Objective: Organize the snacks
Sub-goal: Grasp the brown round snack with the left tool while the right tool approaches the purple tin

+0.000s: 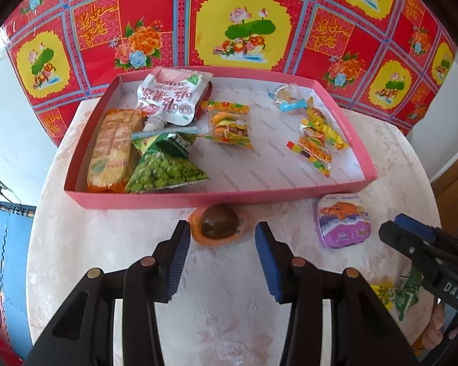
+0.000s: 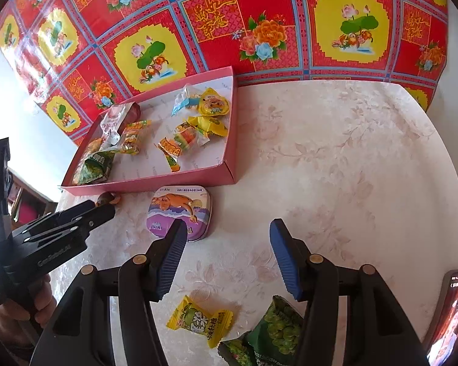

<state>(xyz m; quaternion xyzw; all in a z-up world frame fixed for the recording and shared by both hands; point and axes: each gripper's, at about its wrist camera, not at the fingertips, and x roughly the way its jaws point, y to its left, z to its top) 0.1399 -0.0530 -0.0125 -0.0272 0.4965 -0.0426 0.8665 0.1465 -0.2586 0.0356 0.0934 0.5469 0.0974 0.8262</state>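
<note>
The left gripper (image 1: 222,228) tilts steeply down toward the table (image 1: 229,289), its two blue-padded fingers (image 1: 177,259) apart and bracketing a dark round jelly cup (image 1: 218,222) with an orange rim; the left pad looks to sit against the rim, the right pad stands clear of it, so nothing is clamped. That cup rests on the table just in front of the near wall of the pink tray (image 1: 216,198), about midway along it. In the right wrist view the same gripper enters from the left edge, held in a hand (image 2: 18,308) whose fingers wrap its handle, its tip over the cup (image 2: 107,199). The right gripper (image 2: 227,244) also points steeply down, fingers spread and empty, hanging over bare table near the front edge. Its left pad overlaps the near corner of a purple tin (image 2: 180,210) in the picture; whether they touch cannot be told. The tin lies just outside the tray's near right corner. Under the right gripper, by the table's front edge, lie a yellow candy (image 2: 198,320) and a green pea packet (image 2: 274,332). Inside the tray, a cracker pack (image 1: 113,149) and another pea bag (image 1: 165,164) fill the left end, with burger gummies (image 1: 229,125) at the middle.
</note>
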